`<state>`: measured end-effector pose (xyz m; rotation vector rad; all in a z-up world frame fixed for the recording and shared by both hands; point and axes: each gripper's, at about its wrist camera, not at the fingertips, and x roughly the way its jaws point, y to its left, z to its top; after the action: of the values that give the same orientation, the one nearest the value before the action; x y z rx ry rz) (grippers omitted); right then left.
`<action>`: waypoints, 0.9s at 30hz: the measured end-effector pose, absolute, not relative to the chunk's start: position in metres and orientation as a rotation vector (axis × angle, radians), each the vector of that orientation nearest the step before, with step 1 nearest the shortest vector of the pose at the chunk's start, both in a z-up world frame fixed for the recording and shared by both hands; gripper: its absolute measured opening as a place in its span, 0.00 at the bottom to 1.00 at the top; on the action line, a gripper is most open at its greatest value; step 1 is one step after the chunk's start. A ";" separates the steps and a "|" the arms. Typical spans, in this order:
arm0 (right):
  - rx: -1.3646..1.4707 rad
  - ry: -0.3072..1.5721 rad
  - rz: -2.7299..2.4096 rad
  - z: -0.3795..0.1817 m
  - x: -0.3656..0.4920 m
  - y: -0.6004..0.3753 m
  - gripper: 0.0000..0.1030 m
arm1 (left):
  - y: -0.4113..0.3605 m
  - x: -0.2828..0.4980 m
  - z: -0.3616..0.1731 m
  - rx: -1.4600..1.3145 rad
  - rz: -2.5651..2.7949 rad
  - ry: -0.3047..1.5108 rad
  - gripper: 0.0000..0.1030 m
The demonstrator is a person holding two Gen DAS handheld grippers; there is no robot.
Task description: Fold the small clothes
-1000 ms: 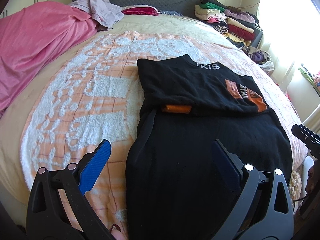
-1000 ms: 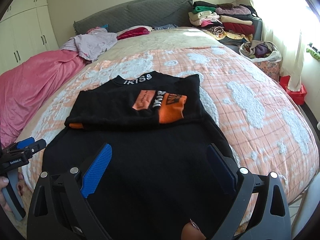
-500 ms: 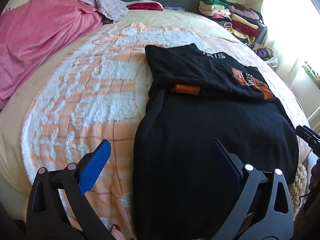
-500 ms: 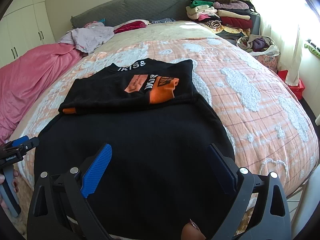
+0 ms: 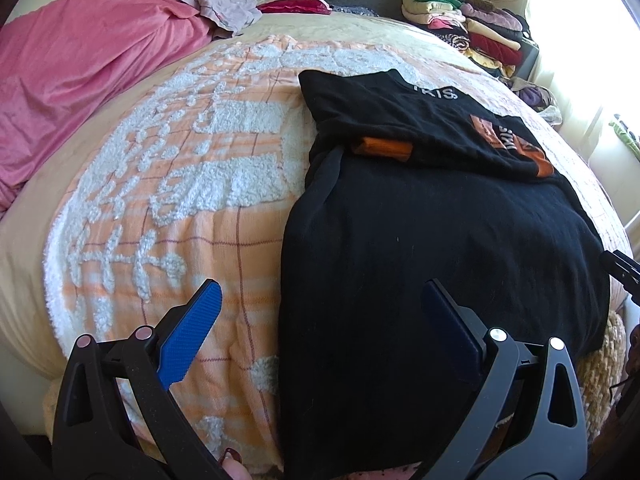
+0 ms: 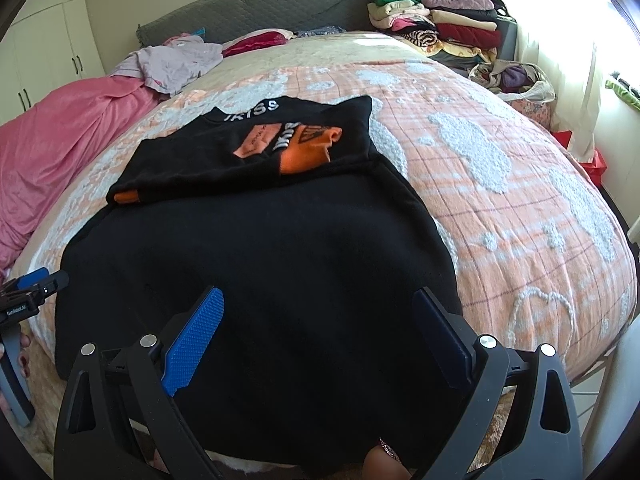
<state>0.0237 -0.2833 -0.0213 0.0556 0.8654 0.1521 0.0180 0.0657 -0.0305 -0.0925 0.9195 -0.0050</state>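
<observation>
A black sweatshirt (image 5: 436,248) (image 6: 256,264) lies flat on the bed, its sleeves with orange cuffs (image 5: 382,147) (image 6: 308,152) folded across the chest below the lettered collar. The hem hangs toward the near bed edge. My left gripper (image 5: 320,308) hovers open over the garment's left hem edge, with its blue left pad (image 5: 192,332) over the blanket. My right gripper (image 6: 320,312) is open above the lower right part of the body. Neither holds anything. Each gripper's tip shows at the edge of the other's view.
The bed carries an orange-and-white tufted blanket (image 5: 180,184) (image 6: 500,184). A pink duvet (image 5: 80,80) is heaped at the left, lilac clothes (image 6: 172,62) near the grey headboard. A stack of folded clothes (image 6: 440,28) stands at the back right, a bag of clothes (image 6: 516,80) beside it.
Both grippers have come lower and closer to the sweatshirt's hem, tilting downward; the garment fills more of each view. Both stay open, and the sweatshirt has not moved.
</observation>
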 end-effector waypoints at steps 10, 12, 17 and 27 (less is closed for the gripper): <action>0.057 0.921 0.128 -0.041 0.013 -0.301 0.92 | 0.067 0.005 -0.043 -0.084 -0.015 0.955 0.91; 0.062 0.934 0.124 -0.045 0.011 -0.304 0.92 | 0.068 0.002 -0.045 -0.091 -0.021 0.961 0.91; 0.064 0.958 0.118 -0.051 0.004 -0.312 0.92 | 0.073 -0.011 -0.051 -0.119 -0.039 0.978 0.91; 0.083 0.978 0.110 -0.058 -0.008 -0.325 0.92 | 0.082 -0.037 -0.057 -0.217 -0.117 0.996 0.77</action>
<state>-0.0076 -0.3252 -0.0582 0.0832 0.9776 0.1105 -0.0366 0.0819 -0.0566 -0.2166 0.9960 -0.1174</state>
